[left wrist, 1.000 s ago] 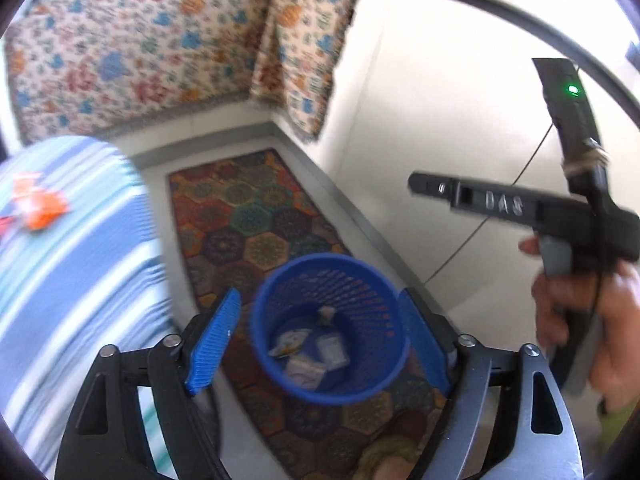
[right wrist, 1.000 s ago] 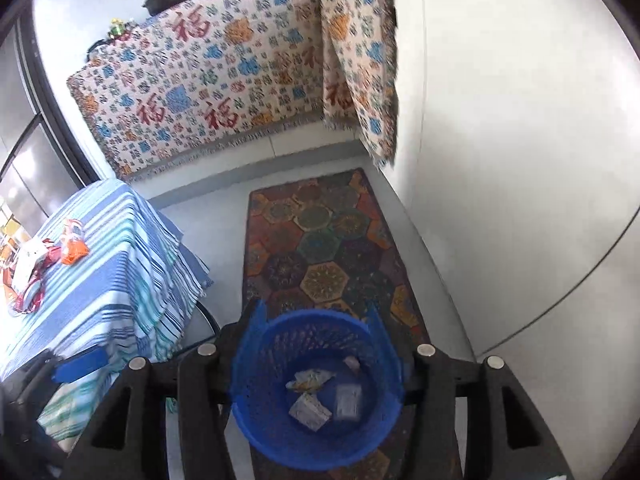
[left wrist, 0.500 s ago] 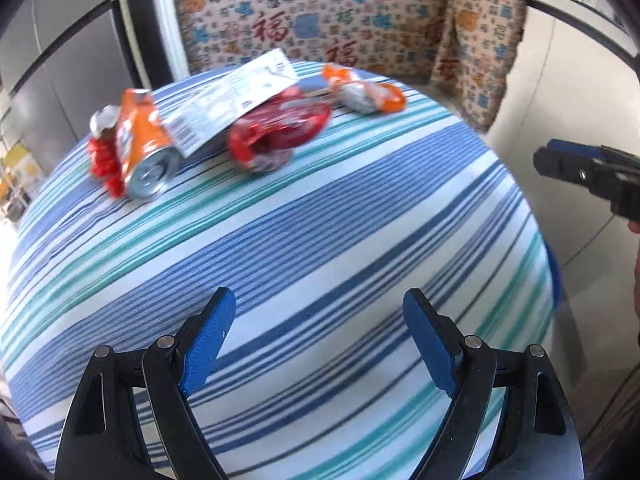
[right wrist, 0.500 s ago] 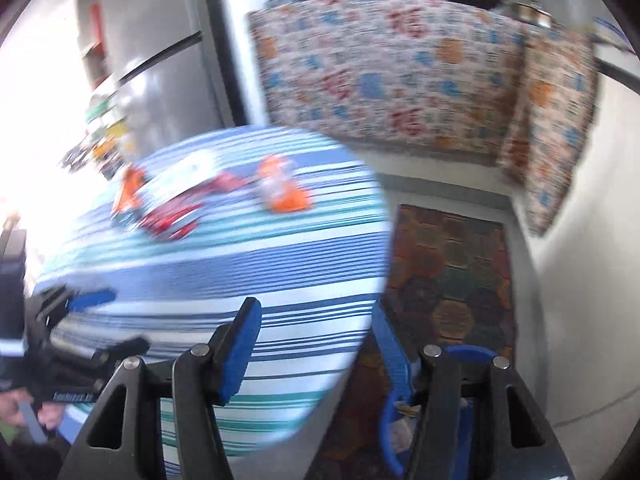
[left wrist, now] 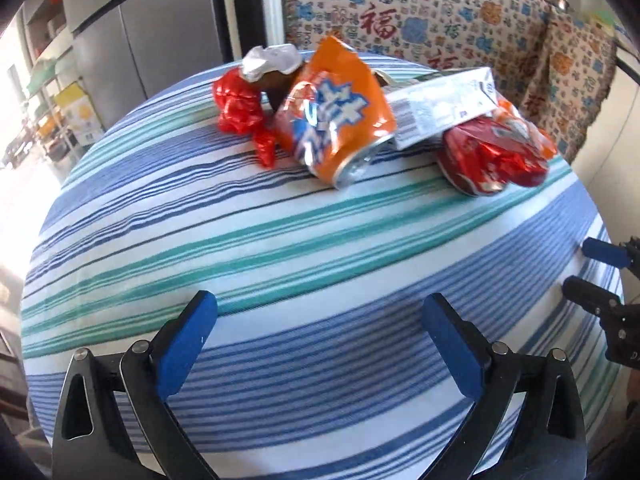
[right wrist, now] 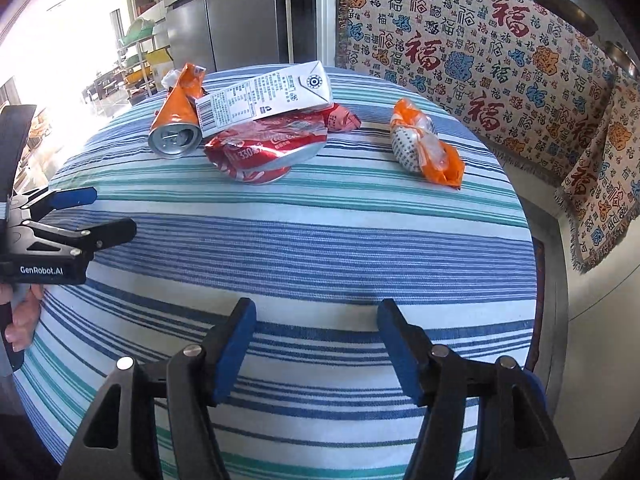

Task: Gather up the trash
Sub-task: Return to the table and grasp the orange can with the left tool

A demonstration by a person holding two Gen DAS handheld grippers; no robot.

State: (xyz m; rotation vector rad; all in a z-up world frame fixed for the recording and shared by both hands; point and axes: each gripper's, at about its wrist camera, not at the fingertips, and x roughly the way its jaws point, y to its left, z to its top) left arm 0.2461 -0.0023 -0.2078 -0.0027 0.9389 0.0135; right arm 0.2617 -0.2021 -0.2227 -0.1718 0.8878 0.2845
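Left gripper (left wrist: 320, 328): wide, empty. Right gripper (right wrist: 316, 332): wide, empty. Swung from bin to striped table (right wrist: 320, 248) within the last second; bin gone from view. Ahead of left: orange can (left wrist: 336, 124), carton (left wrist: 440, 106), red can (left wrist: 488, 156), red wrapper (left wrist: 240, 108). Ahead-right of right: orange packet (right wrist: 428, 146). Likely next pickup.

- A round table under a blue, teal and white striped cloth (right wrist: 320, 248) fills the middle of both views.
- A cream woven throw with red and blue Chinese characters (right wrist: 480, 60) hangs at two o'clock.
- A grey steel refrigerator (right wrist: 240, 16) stands at twelve o'clock.
- A patterned dark rug (right wrist: 540, 280) peeks out at three o'clock.
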